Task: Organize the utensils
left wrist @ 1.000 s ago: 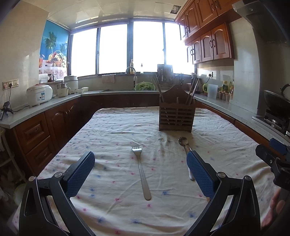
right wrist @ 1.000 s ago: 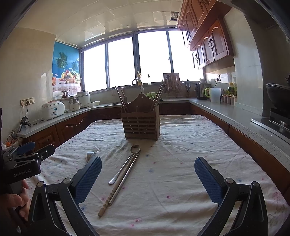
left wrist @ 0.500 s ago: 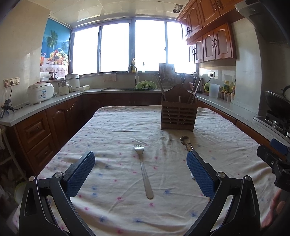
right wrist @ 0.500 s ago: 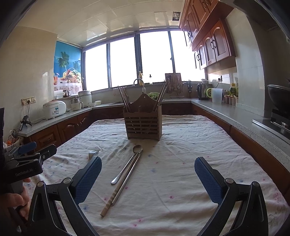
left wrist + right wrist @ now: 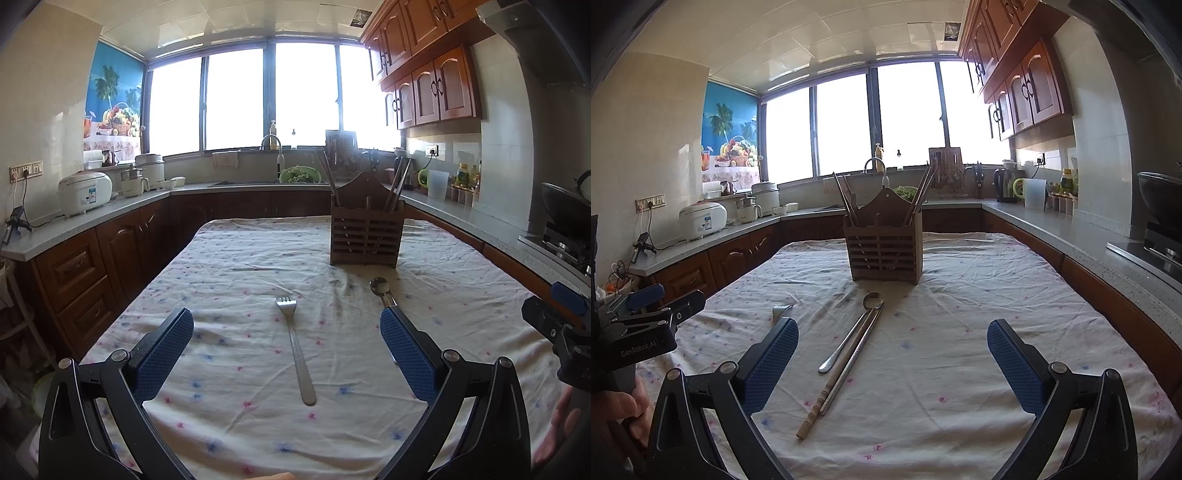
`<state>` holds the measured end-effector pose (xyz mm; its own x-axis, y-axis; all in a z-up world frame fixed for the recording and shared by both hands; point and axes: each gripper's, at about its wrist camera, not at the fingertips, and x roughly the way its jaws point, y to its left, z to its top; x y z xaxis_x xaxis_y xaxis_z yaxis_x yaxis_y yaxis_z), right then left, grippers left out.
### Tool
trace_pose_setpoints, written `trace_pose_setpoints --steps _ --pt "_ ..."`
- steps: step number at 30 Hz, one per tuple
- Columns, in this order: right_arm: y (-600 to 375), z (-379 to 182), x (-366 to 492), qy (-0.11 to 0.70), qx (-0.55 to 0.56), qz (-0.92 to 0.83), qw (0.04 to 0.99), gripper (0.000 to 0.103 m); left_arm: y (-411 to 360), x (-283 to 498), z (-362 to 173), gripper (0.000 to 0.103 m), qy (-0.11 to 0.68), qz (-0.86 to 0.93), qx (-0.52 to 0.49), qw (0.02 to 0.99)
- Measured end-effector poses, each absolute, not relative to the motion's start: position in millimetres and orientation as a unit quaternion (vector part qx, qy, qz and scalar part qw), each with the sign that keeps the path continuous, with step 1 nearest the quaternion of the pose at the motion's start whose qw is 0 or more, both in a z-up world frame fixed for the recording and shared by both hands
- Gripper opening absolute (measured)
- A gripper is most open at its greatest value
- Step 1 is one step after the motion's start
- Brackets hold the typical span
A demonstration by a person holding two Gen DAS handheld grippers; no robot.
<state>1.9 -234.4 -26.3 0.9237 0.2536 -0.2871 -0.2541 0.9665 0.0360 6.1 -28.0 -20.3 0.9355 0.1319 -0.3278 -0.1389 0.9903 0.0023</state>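
Wooden utensil holder (image 5: 884, 243) is stood upright on table (image 5: 979, 295), far-centre, w/ chopsticks seen leaning out of both end compartments. Table is covered by white cloth w/ small pink & blue dots.

Items laid flat on cloth, near side of holder:
- Fork (image 5: 293, 343), steel, tines toward holder, handle toward camera; seen between the fingers of left gripper (image 5: 286, 334) but not touched.
- Spoon (image 5: 851, 332), steel, bowl toward holder, just in front of it.
- Chopsticks (image 5: 842, 369), one pr., laid alongside spoon, touching or nearly so; lighter ends nearest camera.

Left gripper: jaws held wide apart, nothing clamped, raised above cloth. Spoon bowl is partly hidden behind its right-hand finger in left wrist view.
Right gripper (image 5: 892, 349): jaws likewise spread wide, nothing held; spoon & chopsticks seen between its fingers, untouched.

Bkgd: kitchen counters, rice cooker (image 5: 85, 192), sink tap, windows.
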Motion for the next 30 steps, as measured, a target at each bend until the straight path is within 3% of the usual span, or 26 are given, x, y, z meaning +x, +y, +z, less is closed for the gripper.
trace_pose_setpoints --steps 30 --pt "-234.2 -23.7 -1.4 0.139 0.002 0.131 0.982 0.103 -32.2 5.6 -19.5 0.103 0.166 0.067 -0.004 0.984"
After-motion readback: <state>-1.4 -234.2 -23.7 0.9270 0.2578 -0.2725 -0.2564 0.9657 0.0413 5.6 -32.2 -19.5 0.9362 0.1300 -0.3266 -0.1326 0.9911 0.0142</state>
